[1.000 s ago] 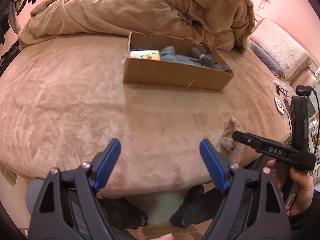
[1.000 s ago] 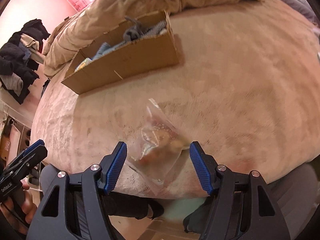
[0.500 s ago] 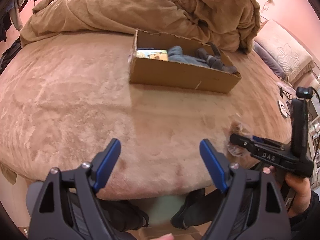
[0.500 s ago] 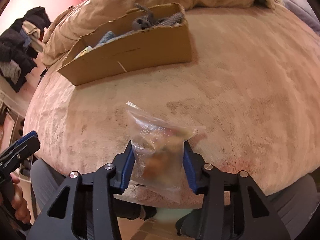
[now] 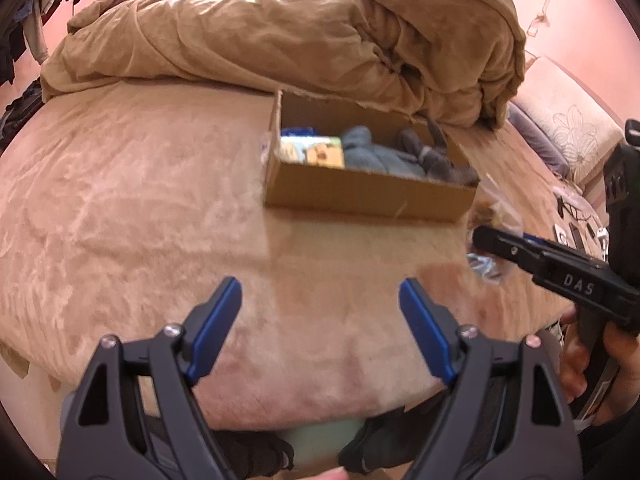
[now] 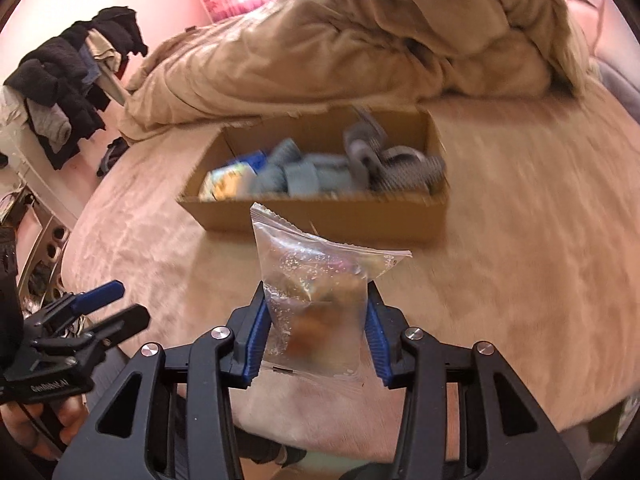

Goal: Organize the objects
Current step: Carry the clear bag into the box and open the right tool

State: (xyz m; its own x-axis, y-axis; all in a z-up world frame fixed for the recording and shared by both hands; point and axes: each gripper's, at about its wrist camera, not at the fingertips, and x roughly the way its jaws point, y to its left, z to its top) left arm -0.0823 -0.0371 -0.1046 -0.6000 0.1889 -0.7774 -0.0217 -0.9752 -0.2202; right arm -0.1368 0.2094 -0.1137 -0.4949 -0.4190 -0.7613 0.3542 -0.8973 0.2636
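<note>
Objects for tidying sit on a wide bed [image 5: 132, 200] under a tan plush cover, which fills most of both views. A rumpled duvet [image 5: 280, 32] of the same colour is heaped across the upper part of the left-wrist frame, and a pile of dark clothes [image 6: 68, 92] hangs at the upper left of the right-wrist frame.

Just right of centre lies an open cardboard box [image 5: 368, 192], its back edge touching the duvet. Inside are a printed packet [image 5: 312, 151] at the left end, blue-grey fabric items [image 5: 372, 154] in the middle and darker grey ones [image 5: 436, 156] to the right.

Lower centre in the right-wrist view, the right gripper [image 6: 316, 320] is clamped on a clear plastic bag [image 6: 316, 280] holding brownish contents, blue pads pressing both sides, the sealed top standing free above. Bag and gripper appear raised off the cover, in front of the box's near wall. The left gripper [image 5: 320, 308] stands wide apart over bare cover at the bottom of its frame, holding nothing.

The likely step is carrying the bag into the box. Thin, slick film could slide between the pads, since the grip takes the lower half and the contents sag. The bag's bottom could also catch the near wall if brought in low, and the box is already well filled, so it may land on top and tip out.
</note>
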